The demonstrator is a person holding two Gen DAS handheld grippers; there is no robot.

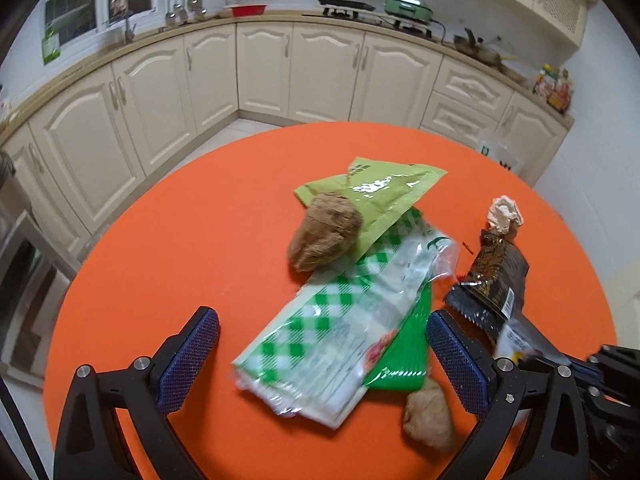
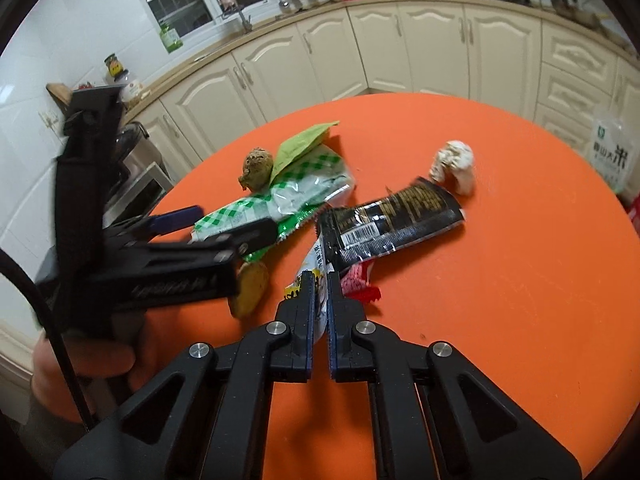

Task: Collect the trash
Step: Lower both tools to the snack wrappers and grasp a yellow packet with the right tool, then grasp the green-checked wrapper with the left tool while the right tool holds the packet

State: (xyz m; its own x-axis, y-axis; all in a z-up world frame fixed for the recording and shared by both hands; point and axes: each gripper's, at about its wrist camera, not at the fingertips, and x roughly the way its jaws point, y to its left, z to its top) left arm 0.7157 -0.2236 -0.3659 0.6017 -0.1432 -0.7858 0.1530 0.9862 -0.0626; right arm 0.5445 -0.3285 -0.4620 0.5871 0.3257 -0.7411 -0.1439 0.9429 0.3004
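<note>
Trash lies on a round orange table (image 1: 200,240). My left gripper (image 1: 322,356) is open, its fingers either side of a green-checked wrapper (image 1: 340,320) without pressing on it. A light green wrapper (image 1: 372,196) and a brown crumpled ball (image 1: 324,236) lie beyond it, and a second brown ball (image 1: 428,416) is near the right finger. My right gripper (image 2: 320,280) is shut on a white and yellow wrapper (image 2: 316,256). A black wrapper (image 2: 396,220) partly covers that wrapper, a red wrapper (image 2: 360,284) lies beside it, and a white paper ball (image 2: 454,164) sits farther off.
The left gripper (image 2: 224,224) and the hand holding it (image 2: 100,352) fill the left of the right wrist view. A clear rice bag (image 2: 610,152) stands past the table's far right edge. Cream kitchen cabinets (image 1: 260,72) ring the room behind.
</note>
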